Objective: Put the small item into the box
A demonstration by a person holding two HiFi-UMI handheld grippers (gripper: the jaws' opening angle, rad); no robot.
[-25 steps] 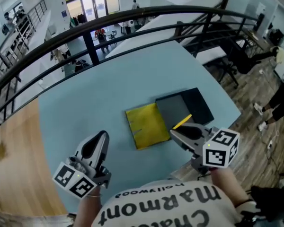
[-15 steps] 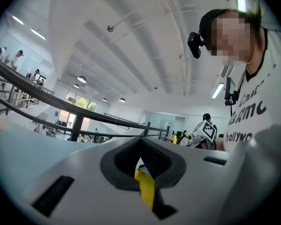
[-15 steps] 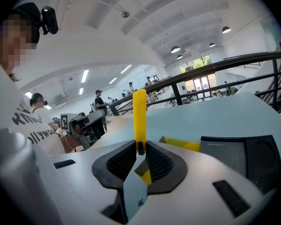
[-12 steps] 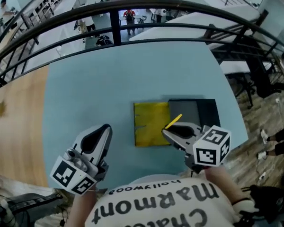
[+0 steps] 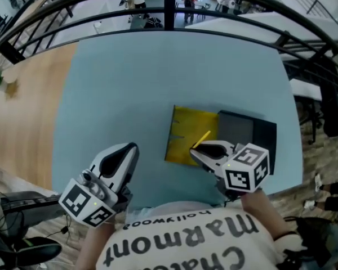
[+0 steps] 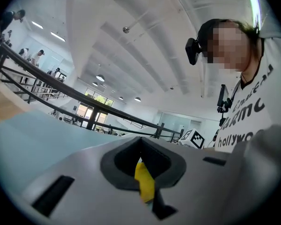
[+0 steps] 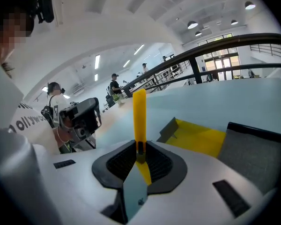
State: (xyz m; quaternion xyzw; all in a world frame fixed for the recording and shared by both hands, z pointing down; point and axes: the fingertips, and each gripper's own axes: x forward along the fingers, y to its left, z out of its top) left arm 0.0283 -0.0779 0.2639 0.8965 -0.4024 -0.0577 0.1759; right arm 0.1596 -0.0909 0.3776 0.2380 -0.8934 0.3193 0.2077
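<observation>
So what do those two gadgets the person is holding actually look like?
Both are pale grey plastic shells that taper to a two-jaw beak lined with dark ribbed pads. The left gripper and the right gripper each carry a white cube printed with black square markers. The person wears a white shirt with dark lettering.

"Pale blue table (image 5: 129, 77) fills the head view. What's lying on it?"

"One box (image 5: 214, 121), flat and open near the right front edge. Its yellow half (image 5: 183, 129) is on the left, and the dark grey half (image 5: 240, 129), black-rimmed, is on the right. The two are touching."
</observation>
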